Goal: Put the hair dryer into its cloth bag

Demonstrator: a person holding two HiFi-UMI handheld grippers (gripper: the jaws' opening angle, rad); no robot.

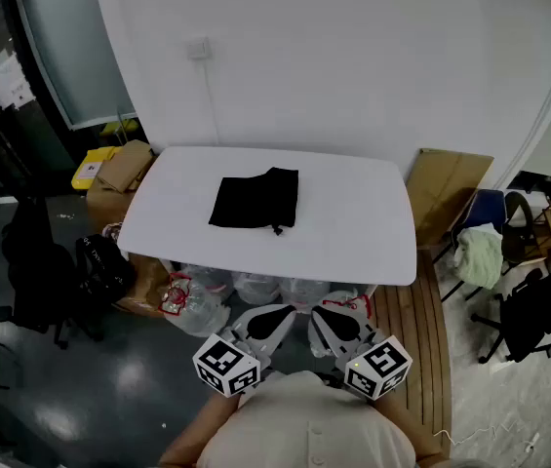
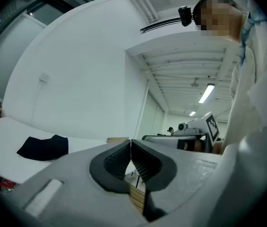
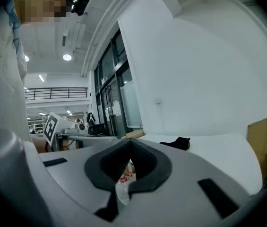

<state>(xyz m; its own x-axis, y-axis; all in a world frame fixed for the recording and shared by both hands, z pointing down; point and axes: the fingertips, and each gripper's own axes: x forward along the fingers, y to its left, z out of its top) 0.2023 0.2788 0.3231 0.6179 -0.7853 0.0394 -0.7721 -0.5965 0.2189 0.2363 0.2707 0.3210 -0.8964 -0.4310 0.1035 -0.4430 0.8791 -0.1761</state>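
Observation:
A black cloth bag [image 1: 255, 200] lies flat near the middle of the white table [image 1: 353, 222]; no hair dryer shows outside it. The same bag [image 2: 43, 147] appears at the left of the left gripper view, and small and far [image 3: 176, 143] in the right gripper view. Both grippers hang close to the person's body, short of the table's near edge. My left gripper [image 1: 280, 318] is shut with nothing in it, its tips meeting [image 2: 131, 143]. My right gripper [image 1: 326, 318] is shut and empty as well [image 3: 131, 143].
Clear plastic bags [image 1: 255, 292] with red print lie on the floor under the table's near edge. Cardboard boxes [image 1: 122, 167] stand at the left, a cardboard sheet [image 1: 449, 188] at the right, chairs [image 1: 533, 300] farther right. A wooden platform [image 1: 414, 325] lies below.

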